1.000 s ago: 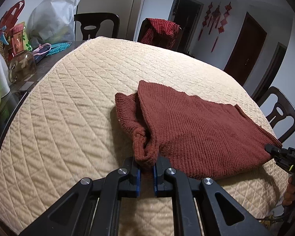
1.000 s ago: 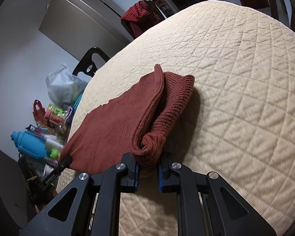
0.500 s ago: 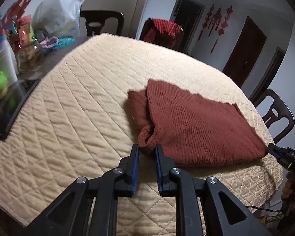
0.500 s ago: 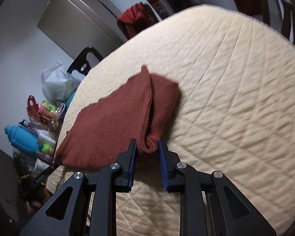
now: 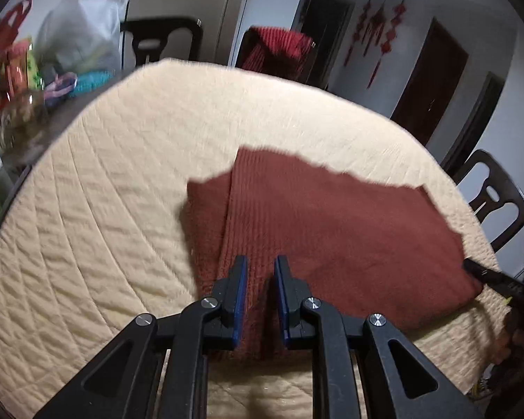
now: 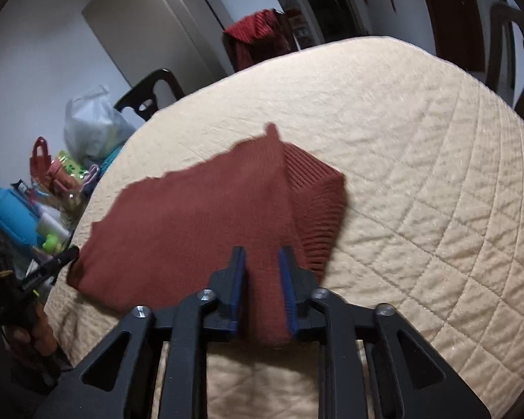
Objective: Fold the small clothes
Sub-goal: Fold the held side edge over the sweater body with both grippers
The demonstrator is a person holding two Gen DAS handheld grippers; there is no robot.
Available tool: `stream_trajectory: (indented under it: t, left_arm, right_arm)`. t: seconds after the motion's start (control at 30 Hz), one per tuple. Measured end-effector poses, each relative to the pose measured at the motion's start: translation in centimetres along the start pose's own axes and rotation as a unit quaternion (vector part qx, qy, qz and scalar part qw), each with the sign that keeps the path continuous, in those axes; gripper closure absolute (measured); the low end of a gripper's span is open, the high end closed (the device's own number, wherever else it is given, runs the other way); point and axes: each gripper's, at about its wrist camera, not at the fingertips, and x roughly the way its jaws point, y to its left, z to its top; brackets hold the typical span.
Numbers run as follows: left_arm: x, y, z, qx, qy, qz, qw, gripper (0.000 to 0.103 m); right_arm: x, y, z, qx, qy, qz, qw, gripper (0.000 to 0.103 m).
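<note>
A rust-red knitted garment [image 5: 332, 230] lies folded on the beige quilted table cover [image 5: 122, 181]. My left gripper [image 5: 260, 272] is over its near left corner, jaws a little apart with knit fabric between them. In the right wrist view the same garment [image 6: 199, 223] shows with a ribbed sleeve [image 6: 318, 202] folded along its right side. My right gripper [image 6: 262, 262] is over its near right corner, jaws a little apart with fabric between them. Whether either gripper pinches the fabric is unclear. The other gripper's tip shows at each view's edge.
Dark chairs stand around the table, one [image 5: 492, 202] at the right and one draped with red cloth [image 5: 279, 49] at the back. Bottles, bags and a white plastic bag [image 5: 84, 35] crowd the table's left end.
Both grippers held bunched corners of the garment a second ago. The jaws have since spread and moved forward over the garment, which now lies flatter.
</note>
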Motion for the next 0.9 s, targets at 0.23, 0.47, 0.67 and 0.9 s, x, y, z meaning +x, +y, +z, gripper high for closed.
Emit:
stream_trajectory:
  t: [0.23, 0.47, 0.67, 0.9]
  left_arm:
    - [0.3, -0.9, 1.8, 0.024, -0.017, 0.001, 0.9996, 0.085]
    - [2.6, -0.5, 2.3, 0.023, 0.002, 0.016, 0.9996, 0.085]
    - [2.6, -0.5, 2.1, 0.022, 0.003, 0.016, 0.9996, 0.085]
    - [2.7, -0.5, 2.2, 0.019, 0.004, 0.014, 0.9997, 0.084]
  right_arm:
    - [-0.3, 1.6, 2.0, -0.021, -0.013, 0.006, 1.0, 0.092]
    - [3.1, 0.9, 3.2, -0.014, 0.002, -0.022, 1.0, 0.092]
    - [2.9, 0.0, 3.1, 0.0, 0.0, -0.004, 1.0, 0.092]
    - [2.6, -0.2, 3.2, 0.001, 0.0, -0.004, 1.0, 0.092]
